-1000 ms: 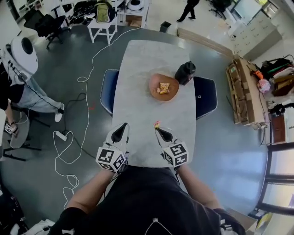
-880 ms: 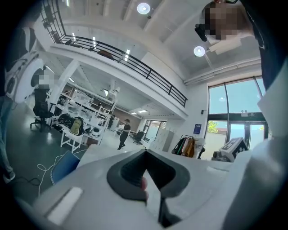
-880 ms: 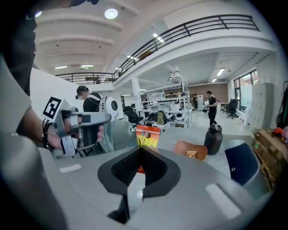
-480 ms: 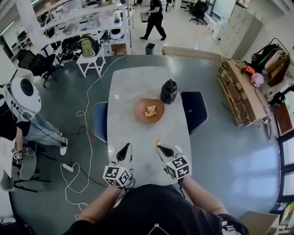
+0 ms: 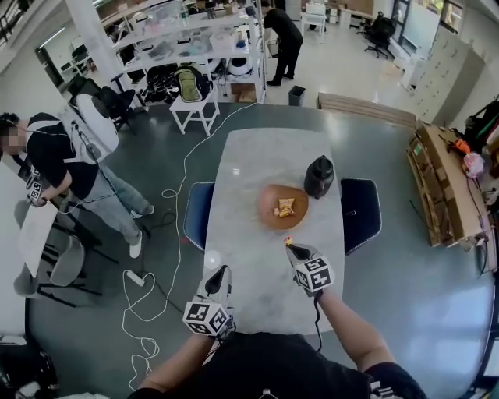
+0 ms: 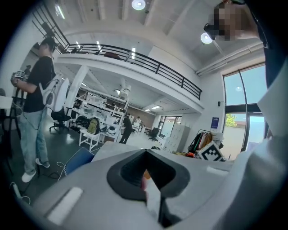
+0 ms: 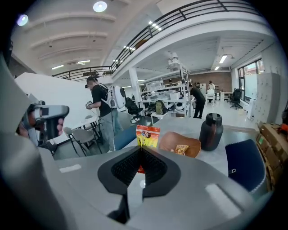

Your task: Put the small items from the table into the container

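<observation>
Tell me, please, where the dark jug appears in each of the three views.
Head view: the dark jug stands right of centre on the table, beside the brown bowl.
Left gripper view: not visible.
Right gripper view: right of centre, just right of the bowl.
Shared landmark: the standing person in a black shirt, at the left in all three.

The hall was bright and evenly lit. Round ceiling lamps (image 6: 138, 4) burned out to white at the top of the left gripper view, and daylight entered through tall windows (image 6: 243, 112) at its right. The floor (image 5: 405, 288) in the head view held a soft sheen — shadows were faint. Every view bowed hard at its edges, with black corners in both gripper views. The left gripper (image 6: 146, 152) was smeared, out of focus; the snack packet (image 7: 147, 134) in the right gripper view showed crisp.
</observation>
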